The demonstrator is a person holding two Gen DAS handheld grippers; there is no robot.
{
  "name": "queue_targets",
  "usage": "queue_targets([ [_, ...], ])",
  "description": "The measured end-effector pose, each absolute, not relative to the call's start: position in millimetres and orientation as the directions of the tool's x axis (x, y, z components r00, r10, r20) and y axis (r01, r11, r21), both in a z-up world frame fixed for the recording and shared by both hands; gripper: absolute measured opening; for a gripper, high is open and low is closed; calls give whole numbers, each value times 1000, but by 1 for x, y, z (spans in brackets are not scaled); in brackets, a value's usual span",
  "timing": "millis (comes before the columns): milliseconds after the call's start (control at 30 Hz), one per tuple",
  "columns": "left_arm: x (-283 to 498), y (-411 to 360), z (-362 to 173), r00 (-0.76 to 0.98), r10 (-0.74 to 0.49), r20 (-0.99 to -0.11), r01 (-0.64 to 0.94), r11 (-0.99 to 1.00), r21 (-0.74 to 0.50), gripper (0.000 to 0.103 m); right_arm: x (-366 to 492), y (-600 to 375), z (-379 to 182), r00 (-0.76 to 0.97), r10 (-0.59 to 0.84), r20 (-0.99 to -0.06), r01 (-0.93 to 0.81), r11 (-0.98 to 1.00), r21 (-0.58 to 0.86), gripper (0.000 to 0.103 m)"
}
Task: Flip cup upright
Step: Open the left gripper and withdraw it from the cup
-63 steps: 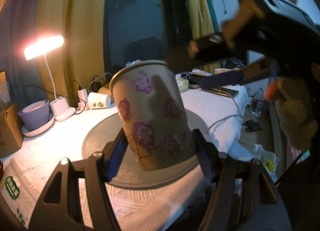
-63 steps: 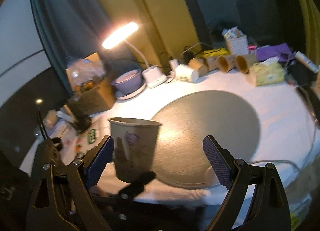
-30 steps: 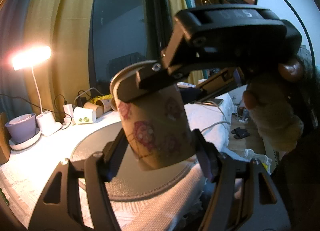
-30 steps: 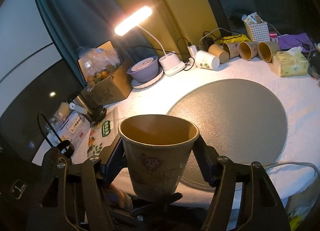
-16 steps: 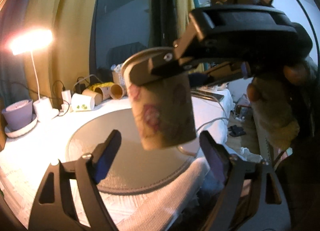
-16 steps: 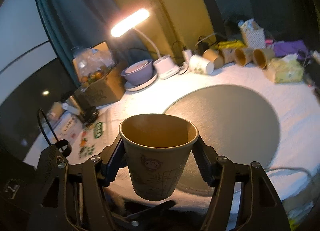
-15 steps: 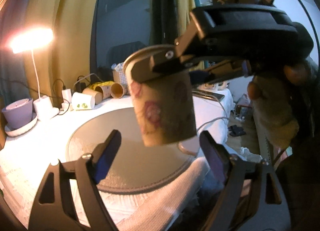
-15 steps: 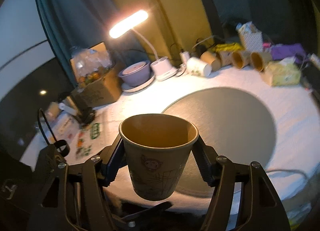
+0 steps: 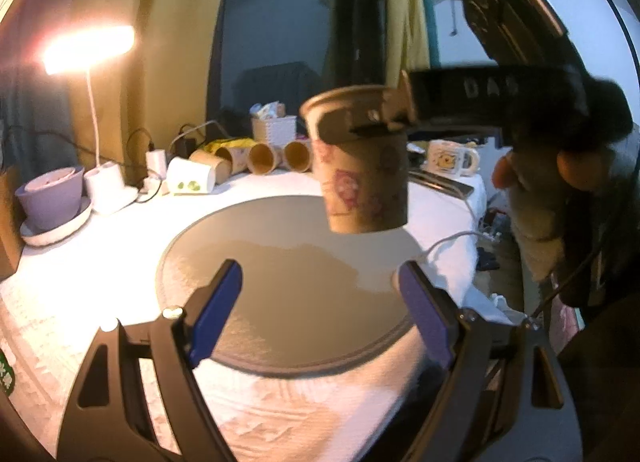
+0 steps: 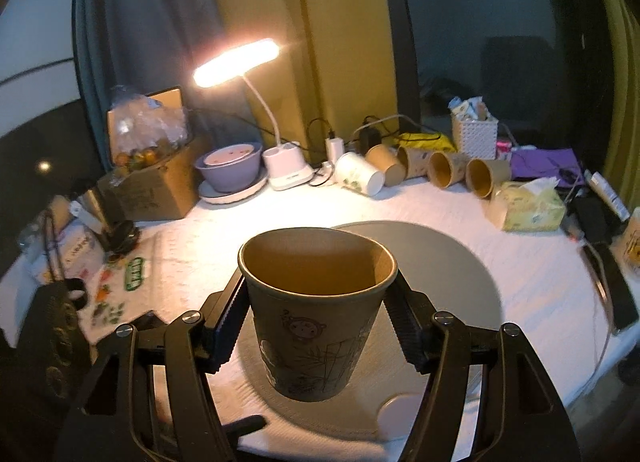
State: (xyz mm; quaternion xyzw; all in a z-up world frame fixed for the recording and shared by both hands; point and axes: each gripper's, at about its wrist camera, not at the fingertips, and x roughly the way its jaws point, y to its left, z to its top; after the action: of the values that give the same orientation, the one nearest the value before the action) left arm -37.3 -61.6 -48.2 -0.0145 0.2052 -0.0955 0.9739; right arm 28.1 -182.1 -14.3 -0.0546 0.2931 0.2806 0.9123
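The left hand-held gripper (image 9: 320, 298) has let go and drawn back; its jaws now stand apart with nothing between them. The cup (image 10: 316, 310) sits mouth-up at the centre of the right wrist frame, clamped by the right hand-held gripper (image 10: 318, 326) and hanging above the round grey mat (image 10: 452, 262). So the flip looks done; only setting down remains. One held cup; along the worktop (image 10: 532, 274), upper right, roughly five more lie sideways, though dimness blurs the count.

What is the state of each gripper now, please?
Left gripper: open, holding nothing.
Right gripper: closed on the paper cup, mouth up, above the grey mat.
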Motion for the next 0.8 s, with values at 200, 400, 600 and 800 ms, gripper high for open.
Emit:
queue_targets([
  [200, -17, -30, -47, 872, -180, -456, 106, 977, -183, 82, 44, -179, -22, 689, 453, -565, -534, 845, 27, 69],
  [400, 6, -1, -50, 841, -196, -505, 40, 952, -302, 82, 59, -176, -26, 699, 444, -560, -538, 843, -3, 69],
  [600, 20, 19, -53, 830, -220, -513, 4, 921, -390, 82, 80, -174, -37, 732, 396, -555, -511, 857, -63, 69],
  [800, 30, 30, -50, 844, -170, -508, -43, 924, -380, 82, 103, -175, -52, 754, 354, -552, -480, 872, -97, 69],
])
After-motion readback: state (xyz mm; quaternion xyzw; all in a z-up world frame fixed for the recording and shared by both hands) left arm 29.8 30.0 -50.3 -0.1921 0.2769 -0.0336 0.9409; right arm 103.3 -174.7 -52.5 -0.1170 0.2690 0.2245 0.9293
